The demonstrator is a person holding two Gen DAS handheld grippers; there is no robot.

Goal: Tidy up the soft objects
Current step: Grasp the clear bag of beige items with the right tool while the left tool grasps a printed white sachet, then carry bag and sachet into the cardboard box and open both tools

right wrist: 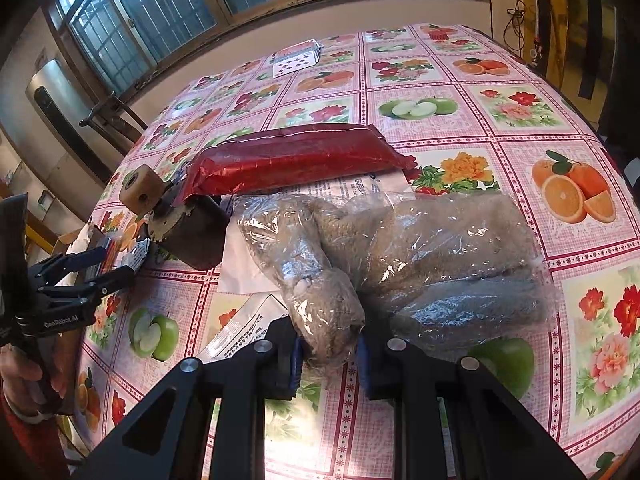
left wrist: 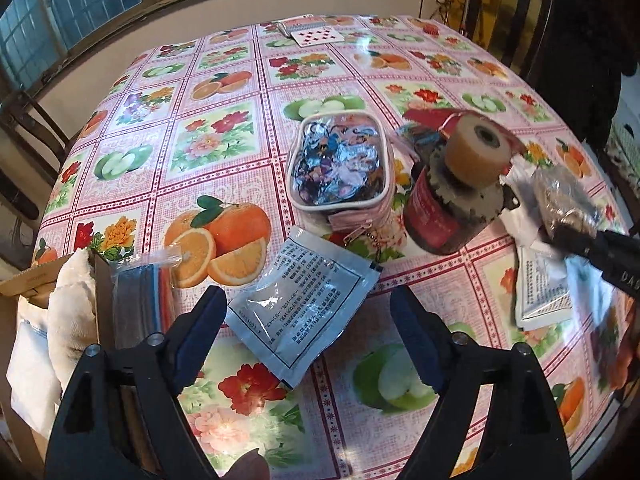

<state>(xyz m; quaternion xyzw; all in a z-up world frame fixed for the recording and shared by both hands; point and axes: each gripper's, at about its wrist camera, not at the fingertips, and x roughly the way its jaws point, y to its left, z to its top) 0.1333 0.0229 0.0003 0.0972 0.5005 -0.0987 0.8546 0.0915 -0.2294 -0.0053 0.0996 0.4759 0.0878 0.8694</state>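
Note:
A brown plush toy in a clear plastic bag (right wrist: 432, 256) lies on the fruit-print tablecloth (right wrist: 440, 80). My right gripper (right wrist: 328, 354) is shut on one bagged end of it. From the left wrist view, that right gripper (left wrist: 568, 232) comes in from the right with the bagged plush (left wrist: 560, 196). My left gripper (left wrist: 312, 320) is open just above a silver printed sachet (left wrist: 304, 300), which lies between its fingers. The right wrist view shows this left gripper (right wrist: 110, 266) at the far left, its jaws apart.
A clear pink pouch of small items (left wrist: 340, 164) stands mid-table beside a dark red jar (left wrist: 432, 216) topped by a tan tape roll (left wrist: 476, 152). A red foil pack (right wrist: 296, 156), white paper packets (left wrist: 540, 292), playing cards (left wrist: 316, 34). A cardboard box with white plush (left wrist: 68, 308) sits at the left edge.

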